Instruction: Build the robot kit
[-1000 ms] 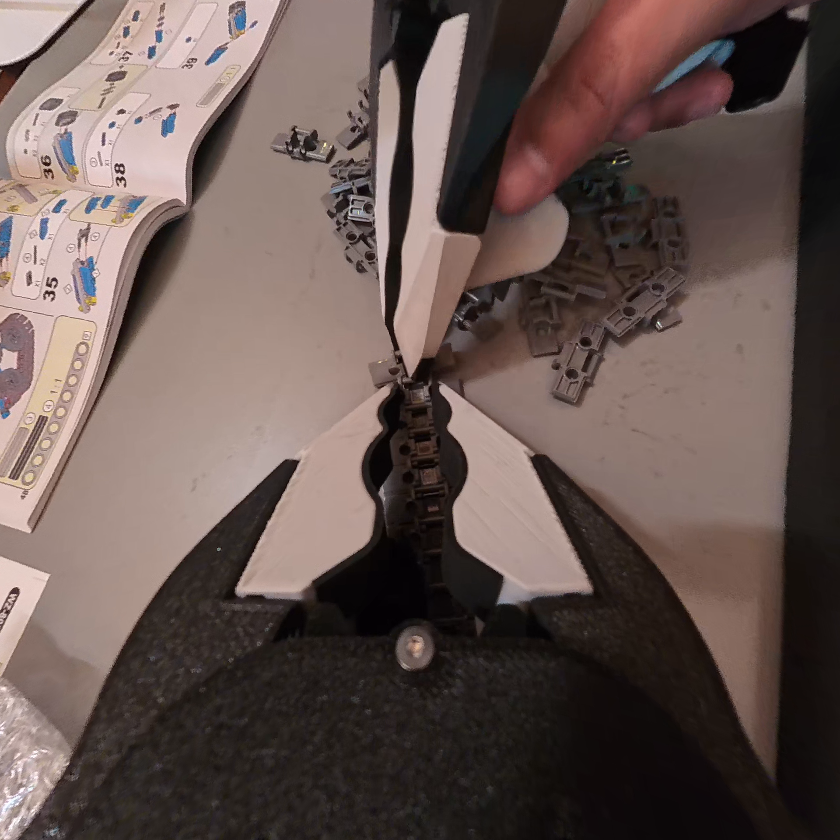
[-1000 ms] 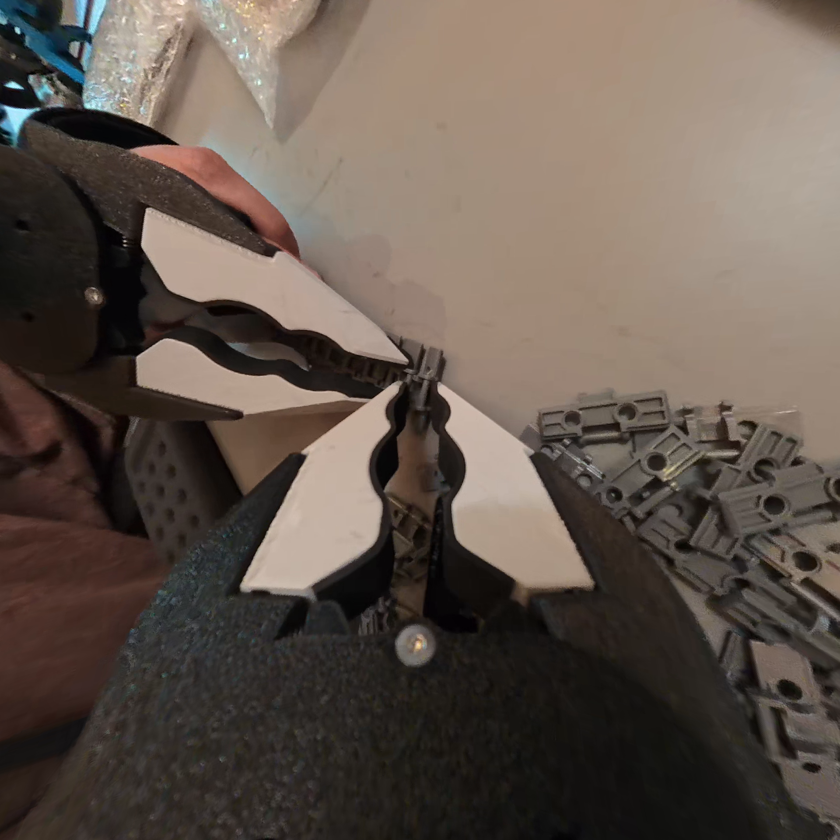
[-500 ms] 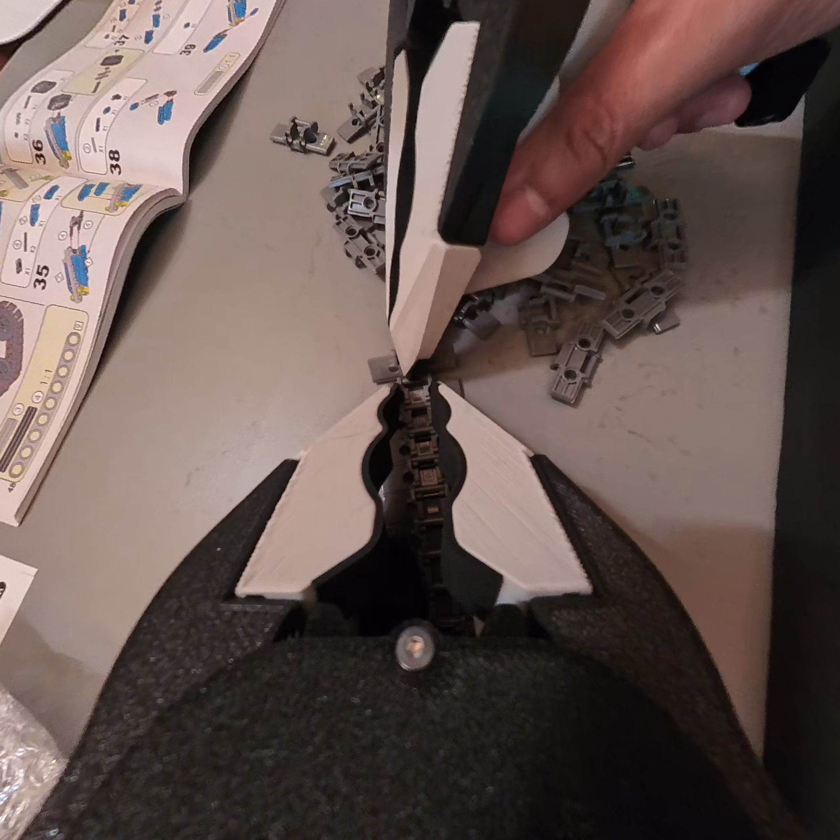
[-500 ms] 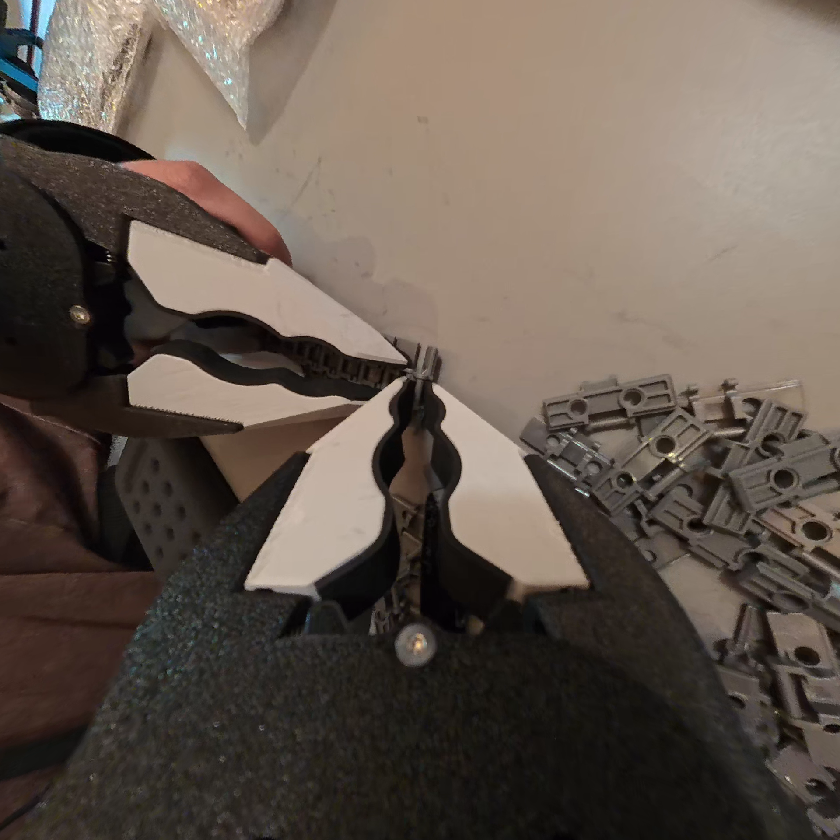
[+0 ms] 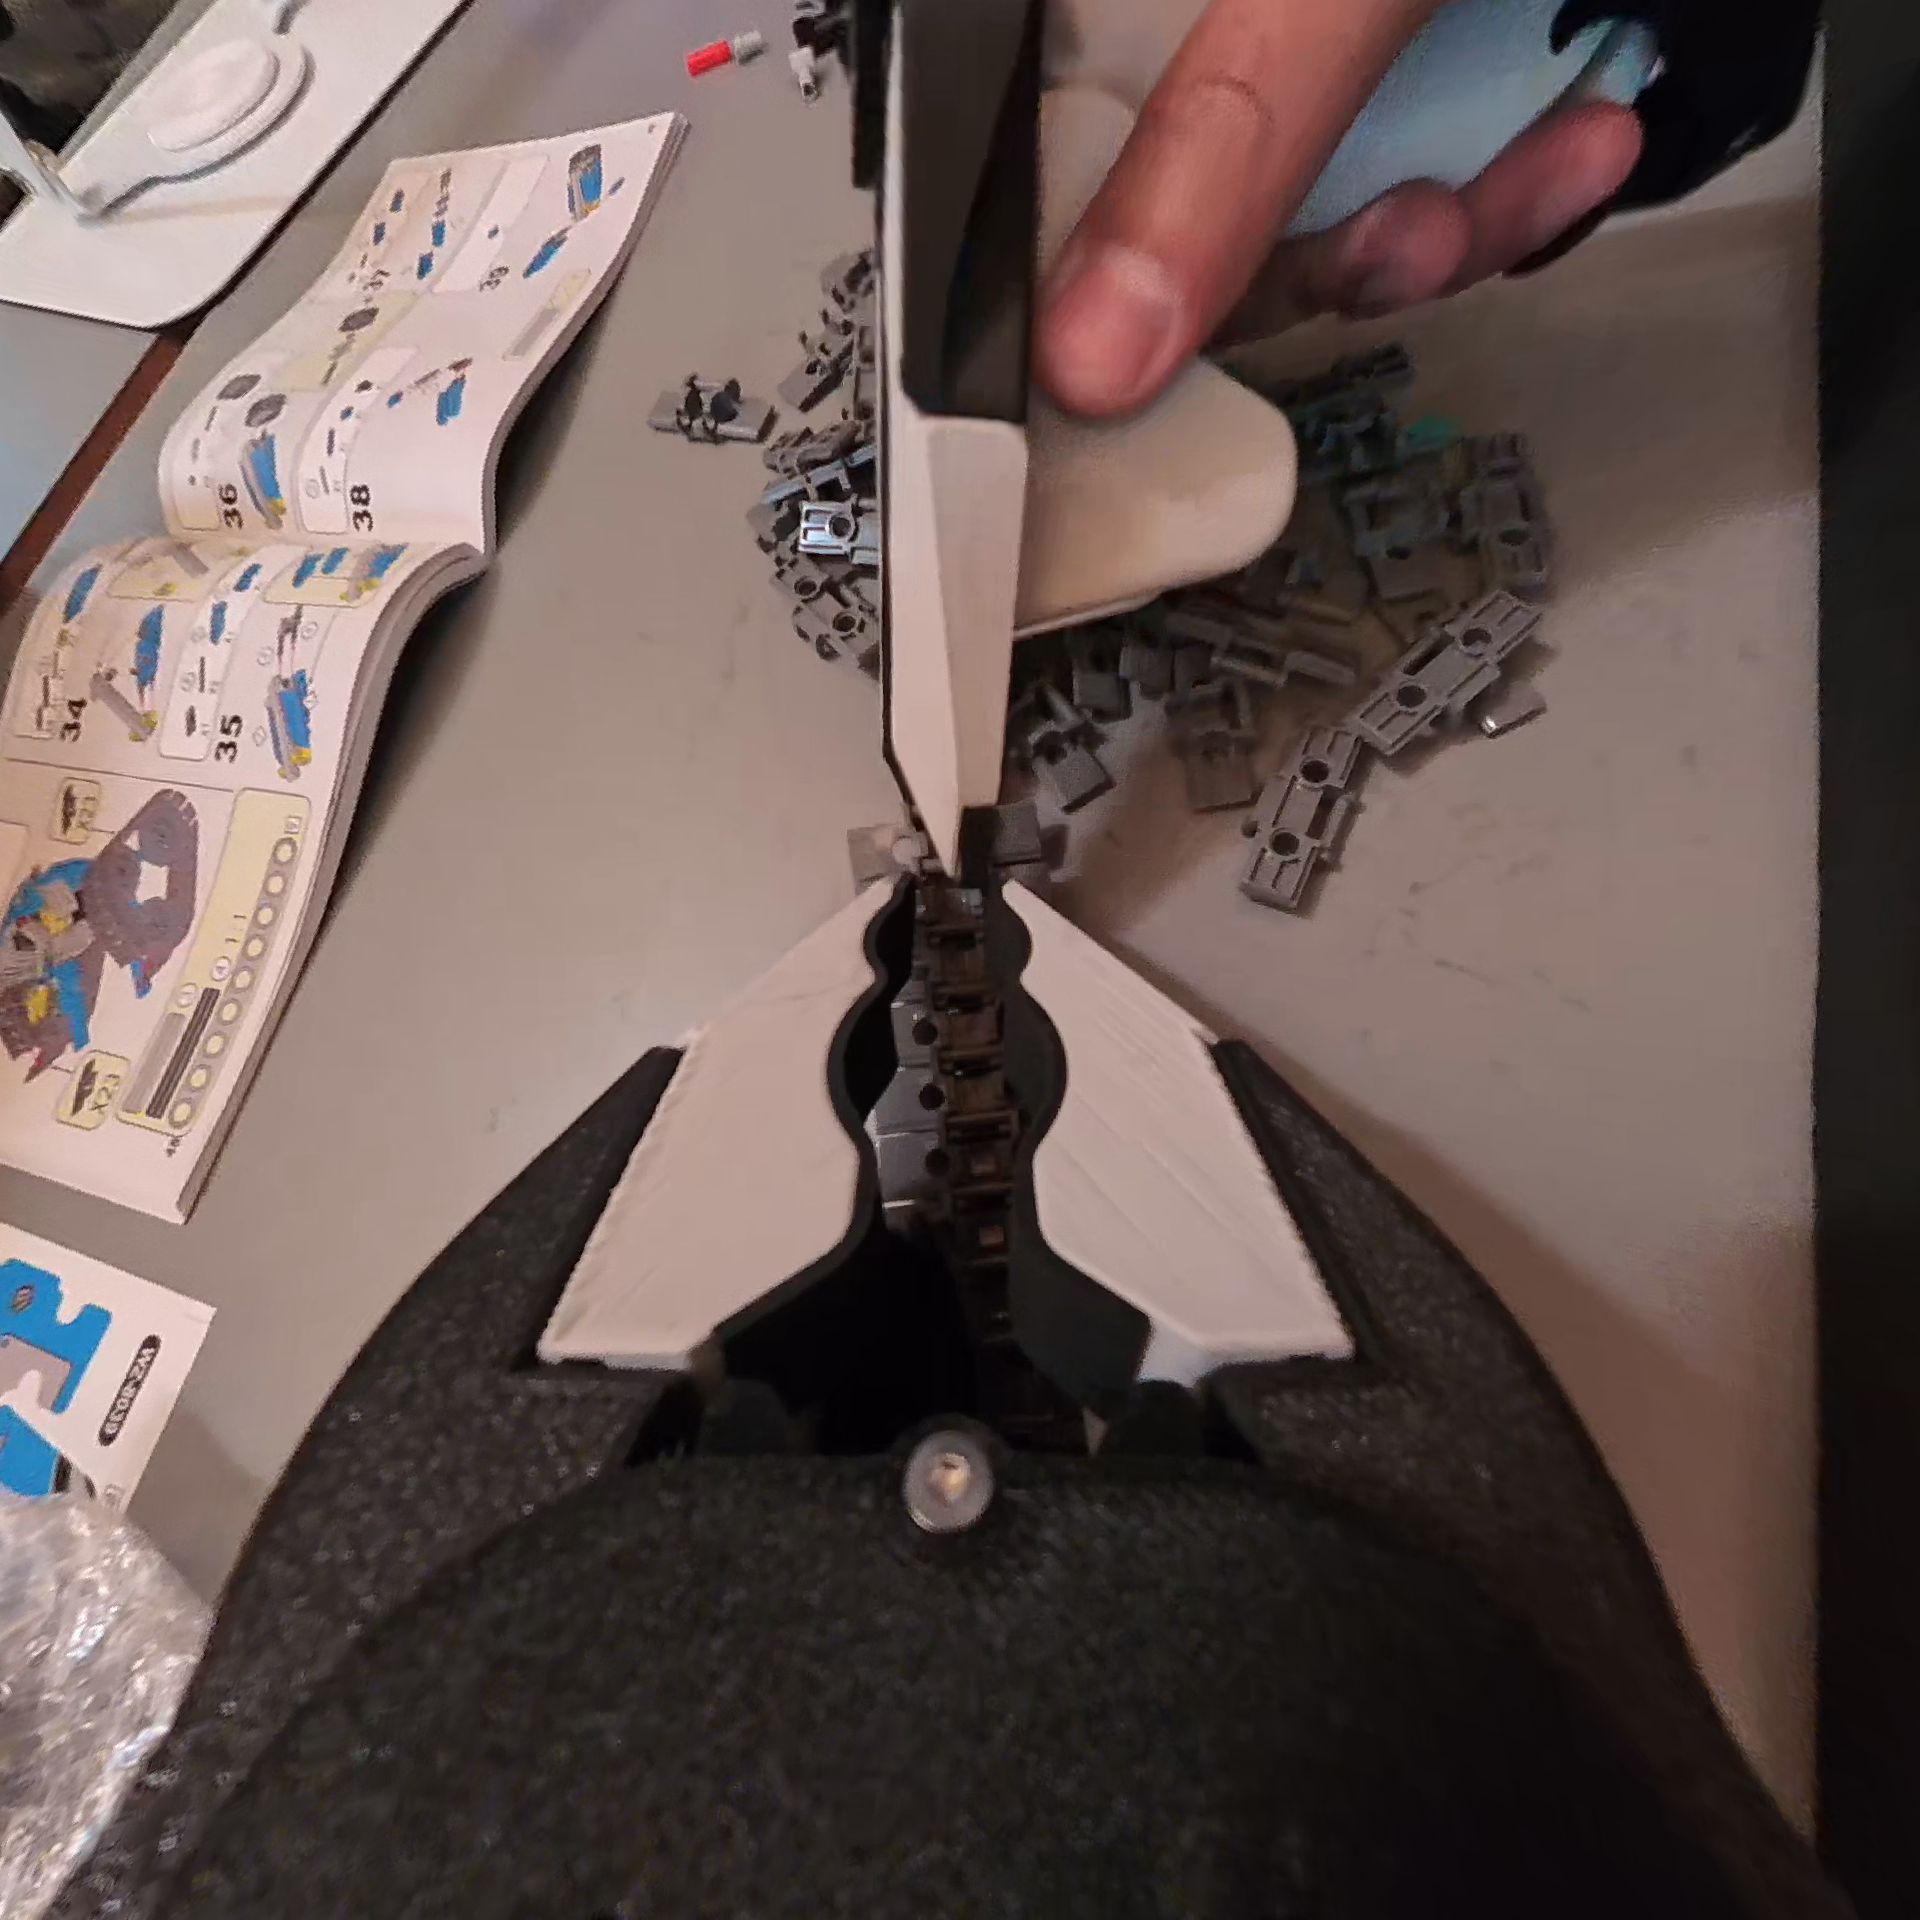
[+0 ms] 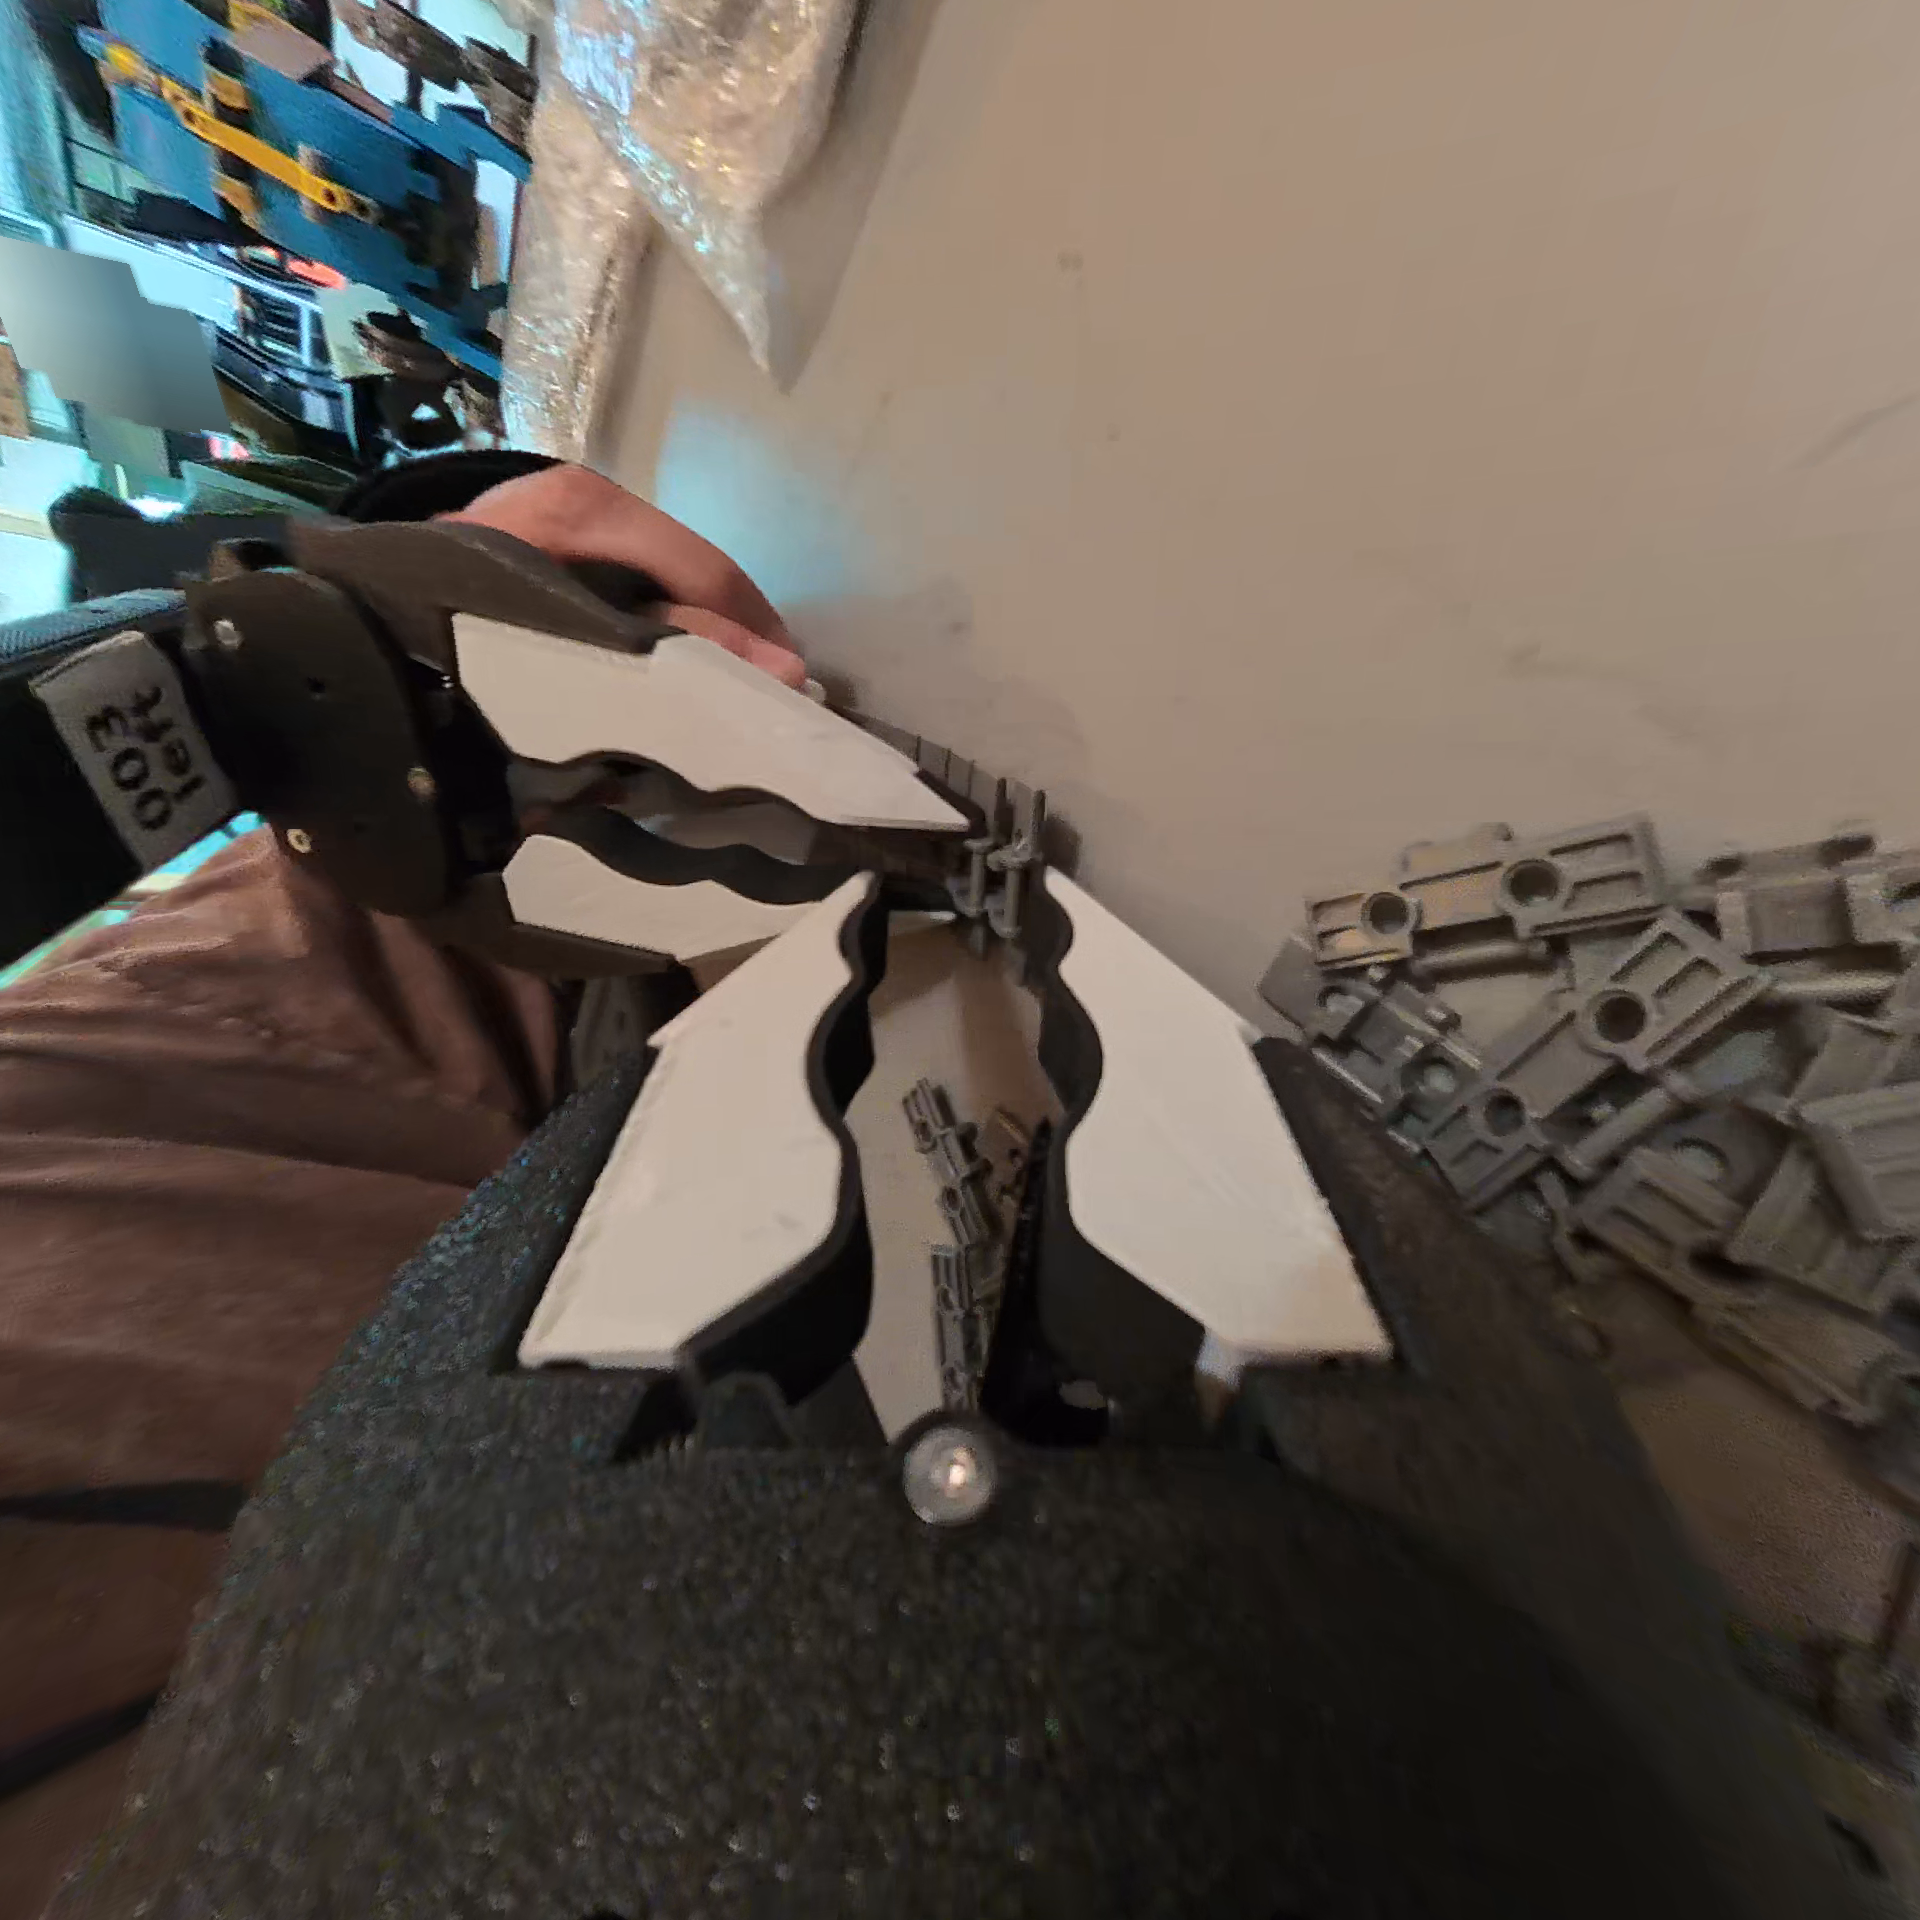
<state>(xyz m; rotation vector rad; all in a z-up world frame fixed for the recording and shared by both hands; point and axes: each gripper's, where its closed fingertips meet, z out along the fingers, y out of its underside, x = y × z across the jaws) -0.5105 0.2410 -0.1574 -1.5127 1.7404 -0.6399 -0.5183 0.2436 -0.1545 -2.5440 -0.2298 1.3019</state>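
Table (image 5: 520,935): grey, scuffed, everything sits on it.
Manual (image 5: 260,644): open instruction booklet, far left; only the left wrist view catches it.
Loose pile (image 5: 1351,623): grey track links heaped far right, also filling the right side of the right wrist view (image 6: 1610,1039).
Left gripper (image 5: 951,883): clenched on a chain of joined track links (image 5: 966,1091) running back between its fingers.
Right gripper (image 6: 951,894): fingers spread apart, grasping nothing, tips just beside the chain's end link (image 6: 1003,862). Left view only shows it edge-on (image 5: 935,831), so the gap is hidden there.
Hand (image 5: 1247,208): wrapped round the right gripper's handle.
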